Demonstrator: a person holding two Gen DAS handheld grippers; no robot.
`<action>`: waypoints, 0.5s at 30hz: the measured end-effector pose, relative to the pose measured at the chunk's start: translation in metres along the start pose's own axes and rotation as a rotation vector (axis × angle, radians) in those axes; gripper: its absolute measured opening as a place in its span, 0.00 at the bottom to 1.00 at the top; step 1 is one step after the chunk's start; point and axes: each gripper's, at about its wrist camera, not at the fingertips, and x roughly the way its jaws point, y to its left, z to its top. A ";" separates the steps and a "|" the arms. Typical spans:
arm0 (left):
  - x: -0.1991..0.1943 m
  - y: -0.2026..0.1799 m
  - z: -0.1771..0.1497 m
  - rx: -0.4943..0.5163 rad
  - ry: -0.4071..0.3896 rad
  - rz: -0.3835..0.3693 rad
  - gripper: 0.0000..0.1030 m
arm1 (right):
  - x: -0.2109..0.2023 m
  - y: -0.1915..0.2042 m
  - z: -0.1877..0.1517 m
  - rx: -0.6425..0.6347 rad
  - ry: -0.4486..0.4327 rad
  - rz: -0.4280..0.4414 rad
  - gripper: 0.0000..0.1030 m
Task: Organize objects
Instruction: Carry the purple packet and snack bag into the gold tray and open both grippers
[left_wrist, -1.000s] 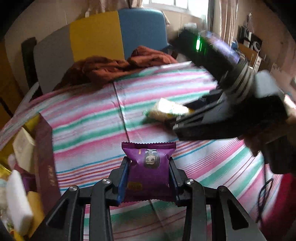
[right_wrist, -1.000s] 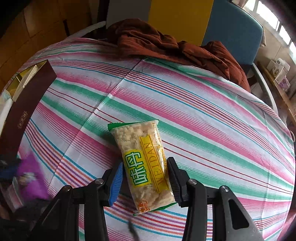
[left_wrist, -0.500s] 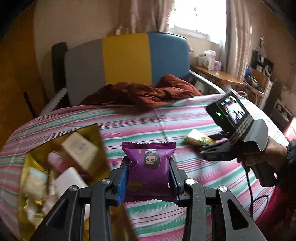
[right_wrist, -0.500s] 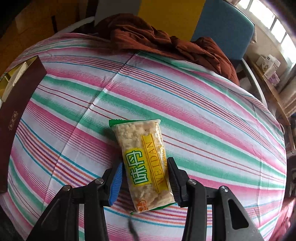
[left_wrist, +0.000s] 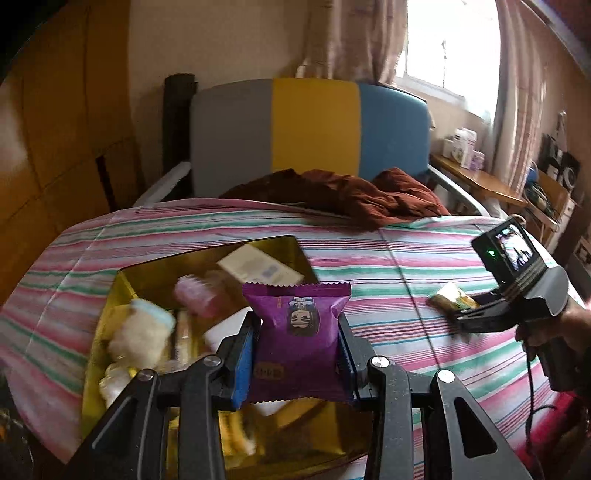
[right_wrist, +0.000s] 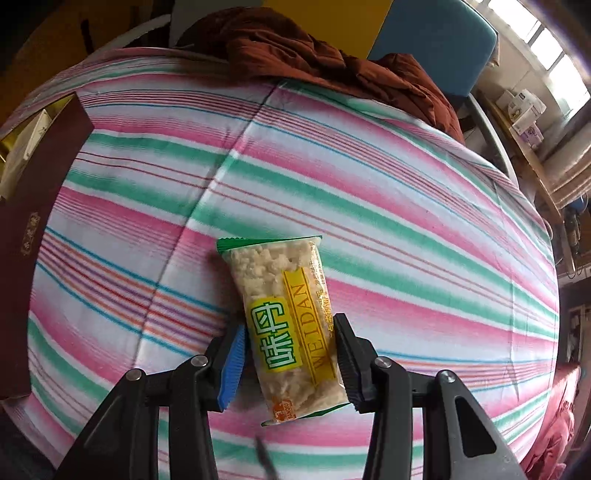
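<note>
Since the earlier frame you swung your left gripper, clamped on the purple packet, above the gold box at lower left; your right gripper gripped the yellow snack bar at centre frame.

The things inside the gold box look blurry. The purple packet hides some of them. The dark red box is cut off at the left edge.

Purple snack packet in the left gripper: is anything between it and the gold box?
Nothing visible. The left gripper holds the purple packet over the open gold box, which has no lid on and already holds snacks.
</note>
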 end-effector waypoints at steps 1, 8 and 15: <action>-0.002 0.005 -0.002 -0.009 -0.001 0.006 0.38 | 0.000 0.003 -0.001 0.009 0.004 0.012 0.44; -0.012 0.036 -0.012 -0.055 -0.006 0.045 0.39 | -0.013 0.026 -0.008 0.033 -0.014 0.095 0.43; -0.024 0.062 -0.022 -0.092 -0.016 0.085 0.39 | -0.055 0.069 -0.017 0.041 -0.132 0.210 0.43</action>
